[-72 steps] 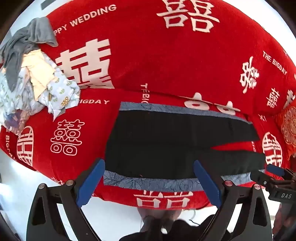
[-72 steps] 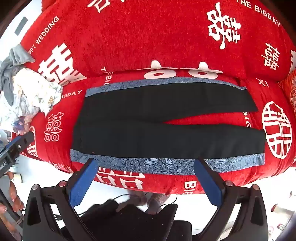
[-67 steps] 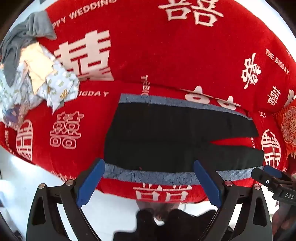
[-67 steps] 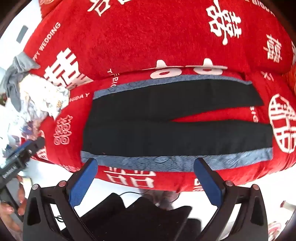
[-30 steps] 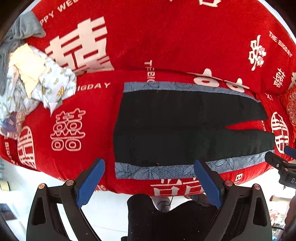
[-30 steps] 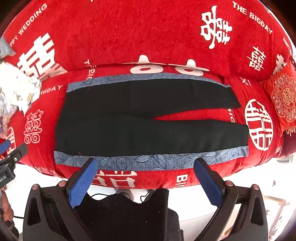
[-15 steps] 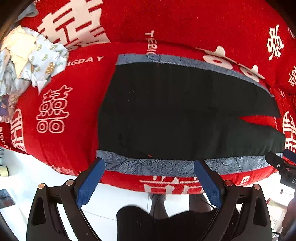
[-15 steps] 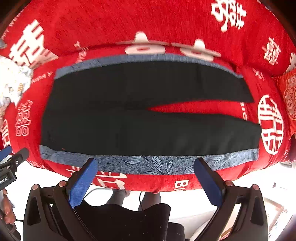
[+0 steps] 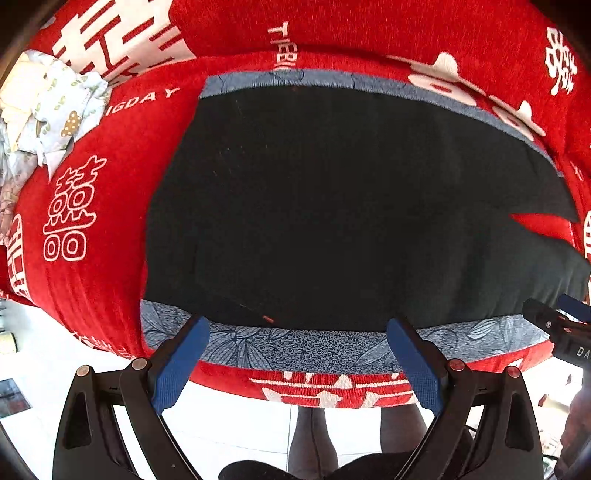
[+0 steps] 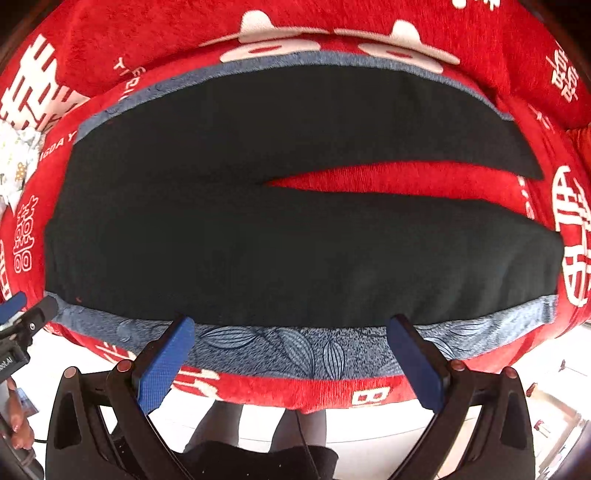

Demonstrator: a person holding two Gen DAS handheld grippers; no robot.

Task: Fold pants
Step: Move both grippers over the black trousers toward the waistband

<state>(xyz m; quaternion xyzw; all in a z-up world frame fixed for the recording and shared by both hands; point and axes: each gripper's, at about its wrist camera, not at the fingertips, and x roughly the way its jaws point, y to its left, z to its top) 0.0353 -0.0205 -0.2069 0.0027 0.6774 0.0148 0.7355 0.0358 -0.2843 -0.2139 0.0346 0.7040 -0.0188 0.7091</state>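
Black pants (image 9: 332, 206) with grey-blue leaf-print side bands lie flat on a red sofa seat, waist to the left, legs to the right, a narrow red gap between the legs (image 10: 388, 177). My left gripper (image 9: 297, 328) is open, its blue pads (image 9: 181, 358) just above the near side band at the waist end. My right gripper (image 10: 290, 328) is open over the near band (image 10: 295, 350) of the near leg. Neither holds cloth. The right gripper also shows at the edge of the left wrist view (image 9: 561, 325), and the left gripper at the edge of the right wrist view (image 10: 22, 317).
The red sofa cover (image 9: 369, 33) carries white wedding characters. A pile of pale printed clothes (image 9: 40, 107) lies on the seat at the left. White floor (image 9: 229, 424) and the person's legs (image 10: 258, 424) are below the seat's front edge.
Both grippers have moved closer to the pants, down towards the near side band at the sofa's front edge. Both stay open. The pants have not moved.
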